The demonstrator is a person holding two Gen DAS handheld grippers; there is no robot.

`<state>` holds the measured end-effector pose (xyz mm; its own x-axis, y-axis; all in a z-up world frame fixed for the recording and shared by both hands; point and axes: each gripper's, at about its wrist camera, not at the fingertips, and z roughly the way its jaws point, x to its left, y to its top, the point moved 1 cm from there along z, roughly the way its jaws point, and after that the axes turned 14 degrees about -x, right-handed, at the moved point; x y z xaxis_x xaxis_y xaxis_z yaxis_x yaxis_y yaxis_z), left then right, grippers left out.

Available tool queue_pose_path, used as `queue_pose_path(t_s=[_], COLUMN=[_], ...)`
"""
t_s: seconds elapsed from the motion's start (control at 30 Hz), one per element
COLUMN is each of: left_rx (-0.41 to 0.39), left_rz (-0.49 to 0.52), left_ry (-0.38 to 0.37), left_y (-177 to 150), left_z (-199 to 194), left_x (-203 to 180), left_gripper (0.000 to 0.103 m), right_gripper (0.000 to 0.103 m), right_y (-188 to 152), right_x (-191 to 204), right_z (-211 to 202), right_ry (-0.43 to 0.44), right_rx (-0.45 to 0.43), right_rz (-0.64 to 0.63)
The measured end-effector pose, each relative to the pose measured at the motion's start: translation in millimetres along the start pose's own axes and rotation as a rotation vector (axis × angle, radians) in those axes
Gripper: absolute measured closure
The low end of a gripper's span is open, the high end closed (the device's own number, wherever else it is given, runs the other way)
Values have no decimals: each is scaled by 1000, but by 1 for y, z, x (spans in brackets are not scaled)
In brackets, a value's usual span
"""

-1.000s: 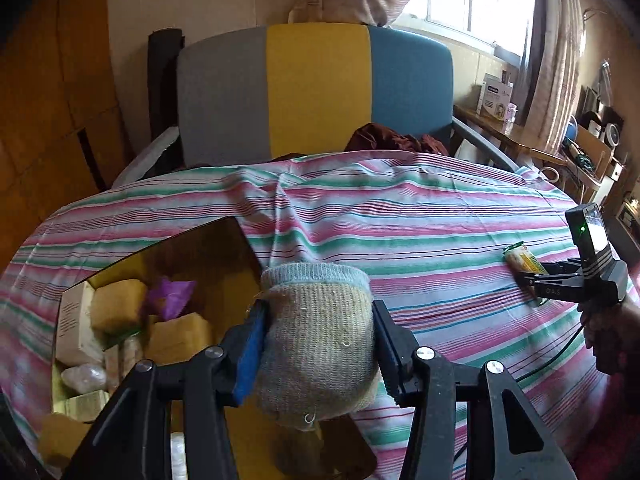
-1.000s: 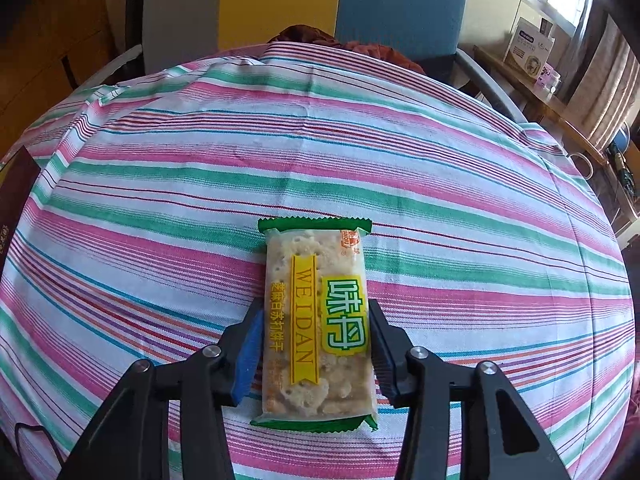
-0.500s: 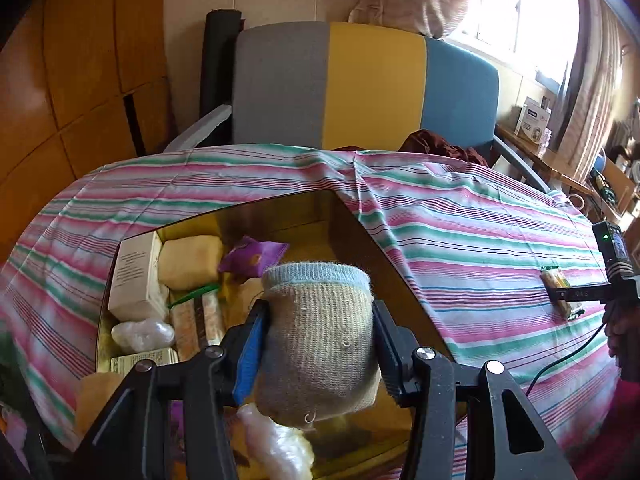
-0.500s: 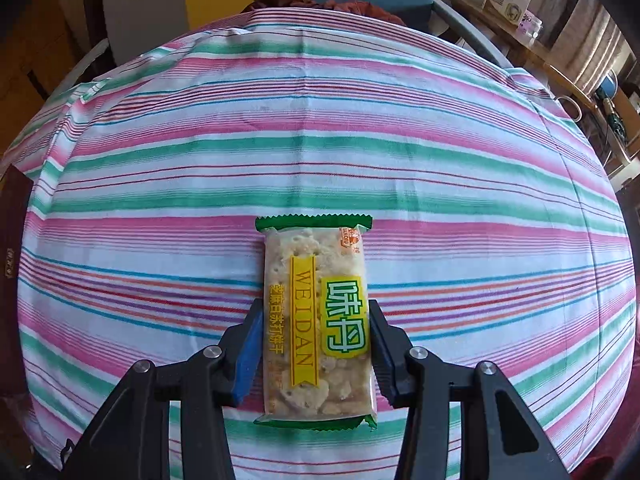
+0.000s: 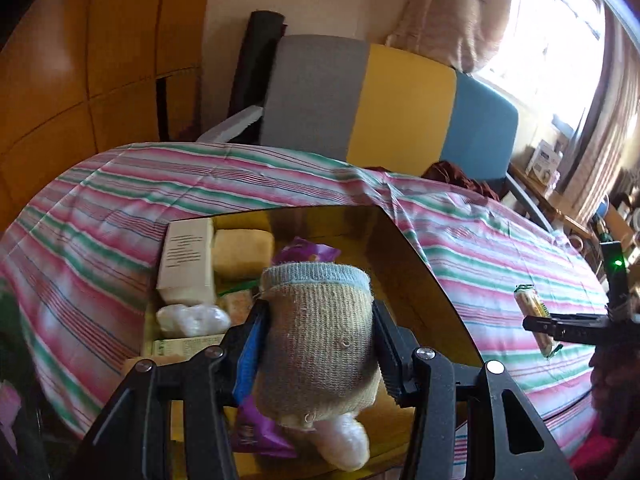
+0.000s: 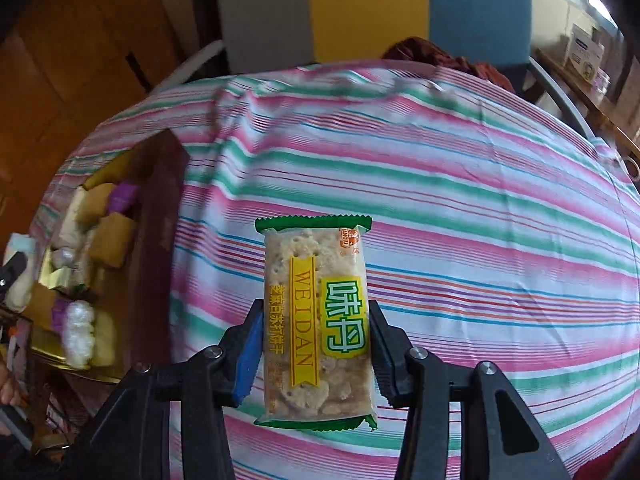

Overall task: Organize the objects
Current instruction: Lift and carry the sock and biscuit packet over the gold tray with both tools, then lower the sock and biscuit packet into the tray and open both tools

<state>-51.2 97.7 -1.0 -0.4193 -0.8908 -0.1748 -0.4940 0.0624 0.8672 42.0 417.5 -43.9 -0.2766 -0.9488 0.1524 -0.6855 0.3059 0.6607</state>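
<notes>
Left gripper (image 5: 320, 344): your jaws pinch the rolled sock (image 5: 318, 340) across its middle, cuff pointing away from you, over the open gold-lined box (image 5: 424, 280).
Rolled sock: soft, light and springy knit; it gives under the pads, so you judge the hold by how the sides dent, not by resistance. It will likely puff back out once let go.
Where to hold the sock: mid-roll, as you have it; a grip near the cuff would probably let the roll come undone.
Right gripper (image 6: 312, 354): your jaws are clamped on the cracker packet (image 6: 316, 320) by its long edges, low on the pack, above the striped cloth (image 6: 480, 208).
Cracker packet: light, slick film over brittle crackers; squeeze harder and you risk crumbling them, looser and the film may slide.
Where to hold the packet: across the long edges near the middle, not the crimped green ends, which would fold.
Box: already holds a white carton (image 5: 186, 260), yellow sponges (image 5: 242, 252), purple wrappers and clear-wrapped lumps; free space looks to be on its right side.
</notes>
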Motion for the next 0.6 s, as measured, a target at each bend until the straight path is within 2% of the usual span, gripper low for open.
queue_pose_path(t_s=[0.13,0.33,0.43,0.6], left_rx=[-21,-28,-24,-4], left_rz=[-57,-109,-115,-109], left_ry=[37,82,83,62], left_y=[6,5,3,-1], left_z=[-12,-23,-24,-16], left_x=[31,59,63,58], left_gripper=[52,52,52,52], right_gripper=[55,55,55,54], right_y=[9,0,-14,-32], right_x=[73,153,177,181], right_z=[-3,17,34,56], right_ry=[133,233,227,176], right_rx=[-49,-37,14,63], right_rz=[-70,-164,-228,-284])
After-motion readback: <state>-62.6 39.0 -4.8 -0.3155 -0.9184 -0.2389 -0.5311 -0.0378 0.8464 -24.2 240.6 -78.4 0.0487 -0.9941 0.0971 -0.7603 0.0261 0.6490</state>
